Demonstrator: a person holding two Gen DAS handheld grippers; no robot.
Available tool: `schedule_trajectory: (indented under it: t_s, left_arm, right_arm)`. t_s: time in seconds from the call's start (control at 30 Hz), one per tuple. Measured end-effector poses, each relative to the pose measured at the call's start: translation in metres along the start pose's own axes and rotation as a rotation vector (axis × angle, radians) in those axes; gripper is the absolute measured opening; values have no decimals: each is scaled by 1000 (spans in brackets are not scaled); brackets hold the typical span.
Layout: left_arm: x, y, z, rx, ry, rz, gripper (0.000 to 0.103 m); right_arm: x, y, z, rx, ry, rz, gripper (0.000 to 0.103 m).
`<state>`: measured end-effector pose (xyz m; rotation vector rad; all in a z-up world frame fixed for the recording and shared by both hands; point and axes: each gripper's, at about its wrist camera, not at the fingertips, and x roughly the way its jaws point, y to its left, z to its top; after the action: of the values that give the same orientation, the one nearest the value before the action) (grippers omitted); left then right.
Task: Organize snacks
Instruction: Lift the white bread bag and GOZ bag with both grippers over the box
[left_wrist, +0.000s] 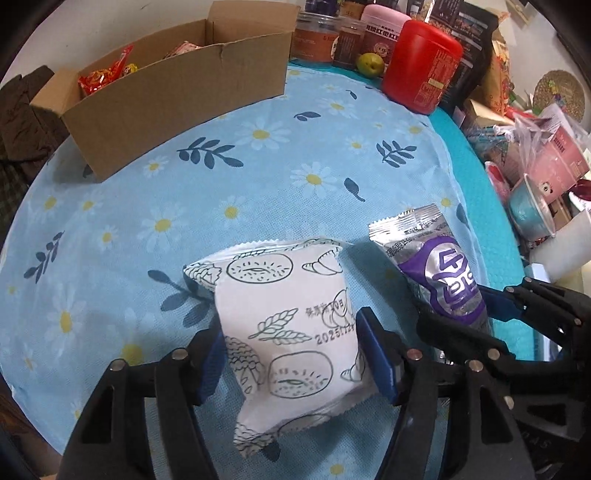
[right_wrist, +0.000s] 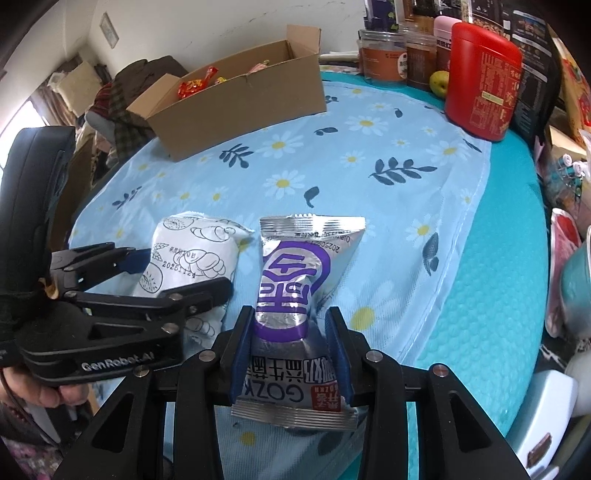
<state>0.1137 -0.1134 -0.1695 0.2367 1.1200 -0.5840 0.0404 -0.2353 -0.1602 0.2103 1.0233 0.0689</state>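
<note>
While each tool (left_wrist: 291, 350) (right_wrist: 290, 354) pinches a packet (left_wrist: 288, 332) (right_wrist: 295, 306), the box (left_wrist: 166, 85) is seen upper left, nearer the left tool.

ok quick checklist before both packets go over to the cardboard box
1. Left gripper on white packet: pads at both sides, firm pinch: cannot tell.
2. Right gripper pinching silver-purple packet: ok.
3. Cardboard box open on top: ok.
4. Room left in the box beside red snacks: cannot tell.
5. Tablecloth between packets and box free of obstacles: ok.
</note>
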Motion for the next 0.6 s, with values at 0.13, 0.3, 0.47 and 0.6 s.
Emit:
schedule_trajectory:
  t_s: [0.13, 0.3, 0.47, 0.6]
  left_arm:
    - [5, -6, 0, 31, -10, 63, 73]
    - [7, -5, 0, 37, -30, 84, 75]
    - [3, -3, -3, 36, -70, 87, 65]
    - [-1, 1, -4, 25, -83, 68, 57]
  right_arm:
    - [2, -4, 1, -5, 2, -29, 43]
    - [8, -11, 0, 2, 10, -27, 46]
    - [9, -6, -1, -39, 4, -47, 46]
    - [12, 2, -2, -83, -9, -78, 42]
